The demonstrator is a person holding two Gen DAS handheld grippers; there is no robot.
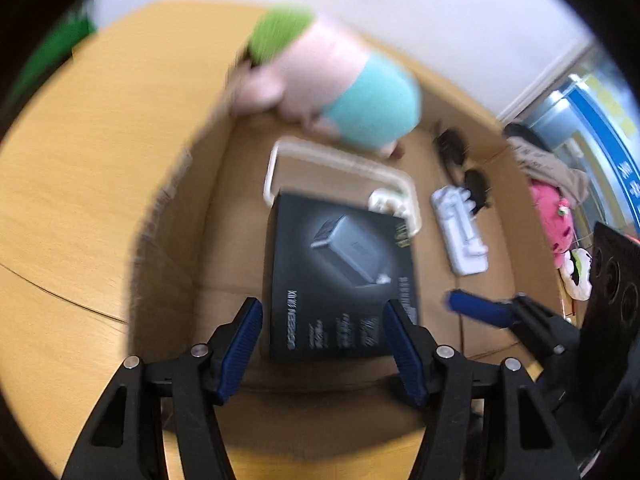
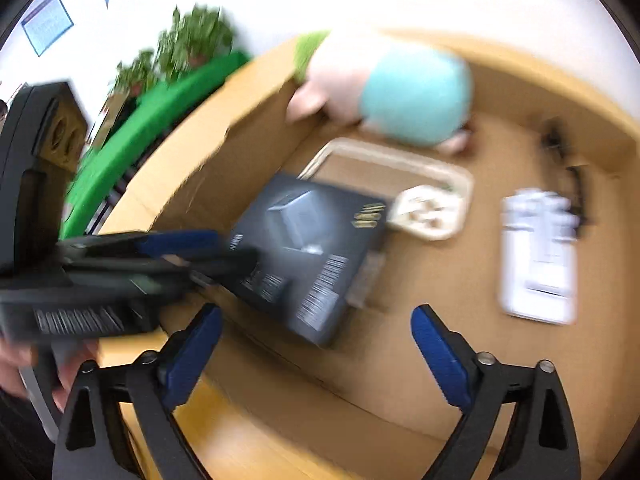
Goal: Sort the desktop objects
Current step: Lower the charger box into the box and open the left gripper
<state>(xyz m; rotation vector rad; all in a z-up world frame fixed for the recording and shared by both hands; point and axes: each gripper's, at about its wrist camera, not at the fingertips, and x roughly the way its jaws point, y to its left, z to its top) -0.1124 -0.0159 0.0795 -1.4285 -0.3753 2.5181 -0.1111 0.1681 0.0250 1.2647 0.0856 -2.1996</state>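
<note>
- Left hand-held gripper (image 1: 322,322): jaws spread wide, nothing held. The black charger box (image 1: 340,280) sits between the blue pads in view, but contact can't be told — motion blur.
- Right hand-held gripper (image 2: 316,334): jaws wide open, empty, over the near edge of the cardboard box (image 2: 224,168).
- Charger box lies flat on the cardboard box floor; its 12 o'clock edge overlaps the cream tray (image 1: 280,156).
- Small cream item (image 2: 424,210) in the tray at the charger box's 2 o'clock corner.
- White packet (image 1: 460,236) at 3 o'clock of the tray, apart from it.
- Plush toy (image 1: 352,96) — pink, teal and green — at 12 o'clock, against the far wall.
- Cardboard box rests on the wooden worktop (image 1: 80,184).
</note>
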